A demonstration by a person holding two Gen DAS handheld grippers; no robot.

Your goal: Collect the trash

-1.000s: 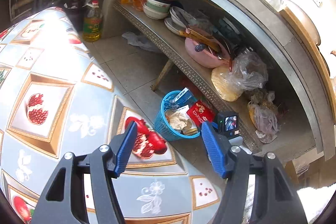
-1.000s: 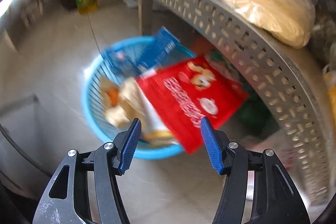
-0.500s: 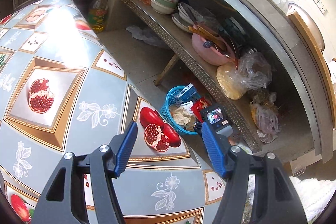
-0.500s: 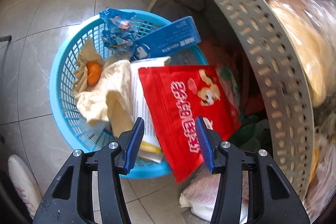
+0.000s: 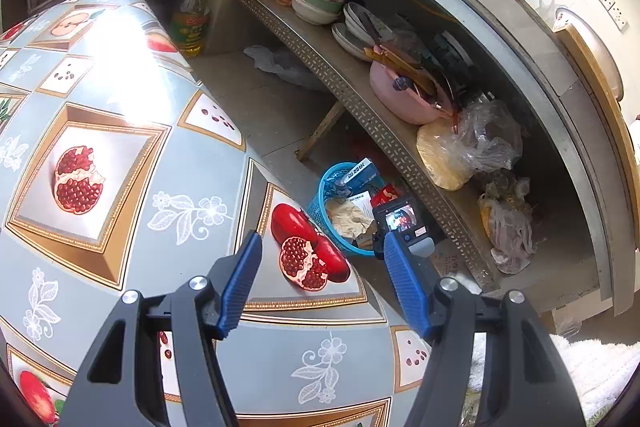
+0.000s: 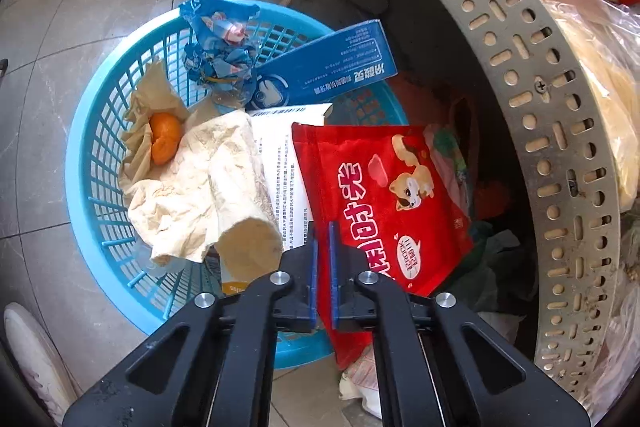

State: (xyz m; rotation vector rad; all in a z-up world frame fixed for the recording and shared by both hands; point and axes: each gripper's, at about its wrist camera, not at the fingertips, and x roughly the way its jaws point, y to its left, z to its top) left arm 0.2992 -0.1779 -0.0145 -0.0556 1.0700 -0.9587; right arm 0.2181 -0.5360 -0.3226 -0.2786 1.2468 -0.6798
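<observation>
Fruit-patterned tablecloth (image 5: 120,187) filling the left. Blue plastic basket (image 6: 92,163) on the floor tiles beside the perforated metal shelf (image 6: 520,75), crammed with trash. Red snack pouch (image 6: 384,195) overhanging its right rim, pinched by right gripper (image 6: 322,267), jaws just clenched. Left gripper (image 5: 324,287) spread, gripping nothing, above the tablecloth.

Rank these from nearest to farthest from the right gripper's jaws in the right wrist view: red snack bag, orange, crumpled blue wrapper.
From the right gripper:
1. Red snack bag: between the jaws, over the blue basket's right rim.
2. Orange: left, in beige paper.
3. Crumpled blue wrapper: at the basket's far side.
</observation>
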